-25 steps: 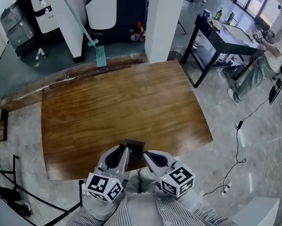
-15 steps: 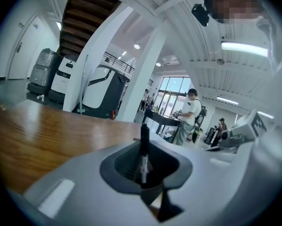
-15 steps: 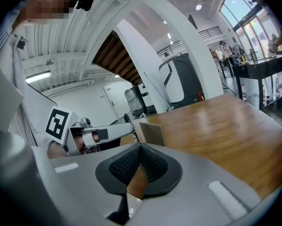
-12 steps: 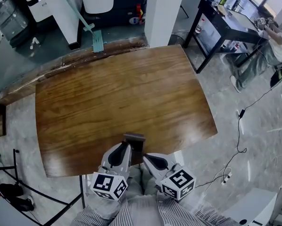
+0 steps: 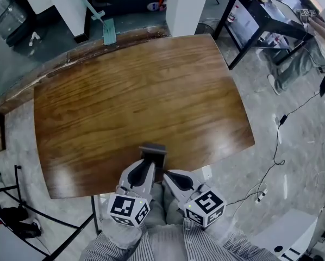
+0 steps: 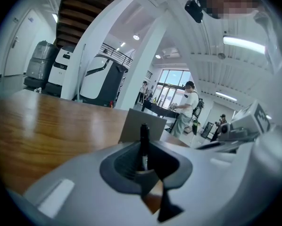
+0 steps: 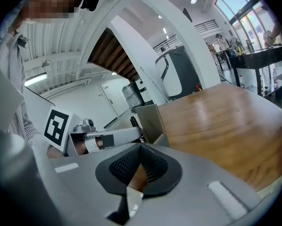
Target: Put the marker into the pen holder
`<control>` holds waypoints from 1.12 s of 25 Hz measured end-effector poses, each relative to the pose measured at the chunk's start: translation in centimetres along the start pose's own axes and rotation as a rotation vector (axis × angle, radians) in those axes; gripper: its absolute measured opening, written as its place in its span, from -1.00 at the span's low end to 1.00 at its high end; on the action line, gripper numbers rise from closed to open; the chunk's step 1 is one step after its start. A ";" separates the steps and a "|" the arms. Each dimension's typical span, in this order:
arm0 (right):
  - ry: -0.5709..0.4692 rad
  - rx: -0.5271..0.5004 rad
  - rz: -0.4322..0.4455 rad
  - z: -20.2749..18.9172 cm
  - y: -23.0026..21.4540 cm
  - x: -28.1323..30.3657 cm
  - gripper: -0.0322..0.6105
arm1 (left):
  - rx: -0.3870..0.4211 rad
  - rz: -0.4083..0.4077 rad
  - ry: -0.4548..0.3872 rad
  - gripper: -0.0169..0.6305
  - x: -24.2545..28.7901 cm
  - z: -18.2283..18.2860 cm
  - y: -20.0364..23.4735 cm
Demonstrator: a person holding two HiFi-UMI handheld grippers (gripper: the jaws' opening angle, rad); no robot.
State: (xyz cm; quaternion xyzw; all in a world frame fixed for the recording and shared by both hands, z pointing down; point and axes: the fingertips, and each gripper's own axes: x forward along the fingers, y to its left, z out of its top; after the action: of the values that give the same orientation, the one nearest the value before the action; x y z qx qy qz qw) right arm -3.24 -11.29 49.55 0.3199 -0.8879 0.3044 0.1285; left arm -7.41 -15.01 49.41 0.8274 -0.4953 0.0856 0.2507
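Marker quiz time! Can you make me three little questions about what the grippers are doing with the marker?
1. True or false: the marker is already inside the pen holder.
2. Which gripper is shut on the marker? A) left B) right C) neither
3. Fill in: the pen holder stands near the edge of the wooden ____.

Key:
1. False. It stands upright between jaws, outside the holder.
2. A. The left gripper holds it, and the right gripper is shut on nothing.
3. Table.
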 end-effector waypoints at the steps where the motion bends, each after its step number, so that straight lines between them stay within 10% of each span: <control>1: 0.001 -0.001 -0.001 -0.1 0.0 0.0 -0.90 | 0.007 -0.001 0.002 -0.79 0.1 -0.1 0.0; 28: -0.001 0.015 -0.013 -0.7 -1.2 -1.2 -0.90 | 0.279 0.117 0.085 -0.78 0.8 -1.5 -0.3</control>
State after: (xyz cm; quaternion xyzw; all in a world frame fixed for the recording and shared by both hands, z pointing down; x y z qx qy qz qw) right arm -1.47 -10.98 50.17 0.3268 -0.8836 0.3100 0.1276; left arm -6.57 -14.74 50.92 0.8196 -0.5148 0.2029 0.1487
